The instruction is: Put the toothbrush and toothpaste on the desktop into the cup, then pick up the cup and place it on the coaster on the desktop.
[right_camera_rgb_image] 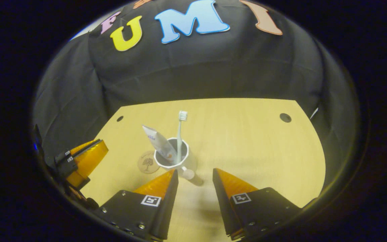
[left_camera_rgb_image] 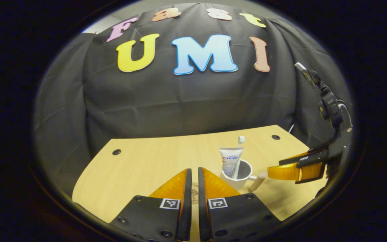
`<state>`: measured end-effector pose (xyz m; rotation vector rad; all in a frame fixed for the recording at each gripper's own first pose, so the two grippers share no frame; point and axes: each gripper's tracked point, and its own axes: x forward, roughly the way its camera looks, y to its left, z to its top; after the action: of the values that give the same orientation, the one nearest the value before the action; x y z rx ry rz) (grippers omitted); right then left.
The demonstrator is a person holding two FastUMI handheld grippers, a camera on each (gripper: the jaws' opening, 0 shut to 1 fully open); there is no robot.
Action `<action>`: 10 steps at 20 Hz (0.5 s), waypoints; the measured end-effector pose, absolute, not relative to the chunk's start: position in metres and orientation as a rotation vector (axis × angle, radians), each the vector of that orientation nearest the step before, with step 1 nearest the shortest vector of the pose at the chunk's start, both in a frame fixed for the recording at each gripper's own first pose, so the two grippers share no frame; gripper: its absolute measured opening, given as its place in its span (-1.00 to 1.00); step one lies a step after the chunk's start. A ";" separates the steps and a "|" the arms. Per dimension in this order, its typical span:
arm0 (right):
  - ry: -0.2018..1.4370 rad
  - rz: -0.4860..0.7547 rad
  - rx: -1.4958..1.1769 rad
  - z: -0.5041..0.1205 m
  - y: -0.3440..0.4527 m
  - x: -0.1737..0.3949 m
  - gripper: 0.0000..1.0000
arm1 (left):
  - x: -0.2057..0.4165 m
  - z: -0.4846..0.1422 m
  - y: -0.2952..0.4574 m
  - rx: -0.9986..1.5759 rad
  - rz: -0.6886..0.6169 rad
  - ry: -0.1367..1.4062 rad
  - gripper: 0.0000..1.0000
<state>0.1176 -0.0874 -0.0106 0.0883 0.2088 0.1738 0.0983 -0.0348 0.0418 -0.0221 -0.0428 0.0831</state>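
A white cup (left_camera_rgb_image: pixel 238 183) stands on the wooden desktop (left_camera_rgb_image: pixel 146 168) with the toothpaste tube (left_camera_rgb_image: pixel 231 158) and the toothbrush (left_camera_rgb_image: pixel 241 139) upright inside it. In the right gripper view the cup (right_camera_rgb_image: pixel 189 160) is just ahead of my right gripper (right_camera_rgb_image: pixel 194 173), which is open. The cup's stick handle (right_camera_rgb_image: pixel 193 177) points toward me and lies between the fingers without either one touching it. A round brown coaster (right_camera_rgb_image: pixel 148 164) lies just left of the cup. My left gripper (left_camera_rgb_image: pixel 194 170) is shut on nothing, hovering over the coaster (left_camera_rgb_image: pixel 194 193).
Black cloth walls close off the back and sides of the desktop (right_camera_rgb_image: pixel 247 141). Dark round holes (right_camera_rgb_image: pixel 285 117) sit near its far corners. From the left gripper view, the right gripper (left_camera_rgb_image: pixel 274 171) reaches in from the right toward the cup handle (left_camera_rgb_image: pixel 258 181).
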 end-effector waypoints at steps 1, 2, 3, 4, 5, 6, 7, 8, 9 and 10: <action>0.230 0.185 0.074 -0.011 -0.084 0.121 0.24 | 0.096 0.036 -0.028 -0.029 0.095 -0.032 -0.67; 0.250 0.193 0.053 -0.011 -0.082 0.126 0.23 | 0.093 0.029 -0.022 -0.037 0.106 -0.021 -0.66; 0.265 0.196 0.024 -0.013 -0.082 0.128 0.22 | 0.089 0.022 -0.018 -0.045 0.114 -0.010 -0.67; 0.285 0.199 -0.010 -0.016 -0.081 0.132 0.22 | 0.086 0.018 -0.014 -0.054 0.122 0.001 -0.66; 0.308 0.205 -0.044 -0.018 -0.081 0.136 0.23 | 0.085 0.012 -0.011 -0.062 0.129 0.009 -0.66; 0.329 0.214 -0.078 -0.021 -0.080 0.139 0.23 | 0.083 0.009 -0.008 -0.068 0.136 0.016 -0.67; 0.349 0.225 -0.110 -0.023 -0.079 0.142 0.24 | 0.081 0.005 -0.005 -0.074 0.143 0.023 -0.67; 0.364 0.234 -0.137 -0.025 -0.077 0.145 0.22 | 0.079 0.002 -0.001 -0.081 0.151 0.030 -0.67; 0.380 0.243 -0.160 -0.027 -0.076 0.148 0.23 | 0.076 -0.002 0.003 -0.086 0.159 0.035 -0.67; 0.396 0.254 -0.179 -0.029 -0.074 0.151 0.23 | 0.074 -0.005 0.008 -0.092 0.168 0.041 -0.67</action>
<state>0.1507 -0.0745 -0.0293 -0.1786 0.3956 0.2544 0.0741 0.0079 -0.0048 -0.0918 0.0412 0.1680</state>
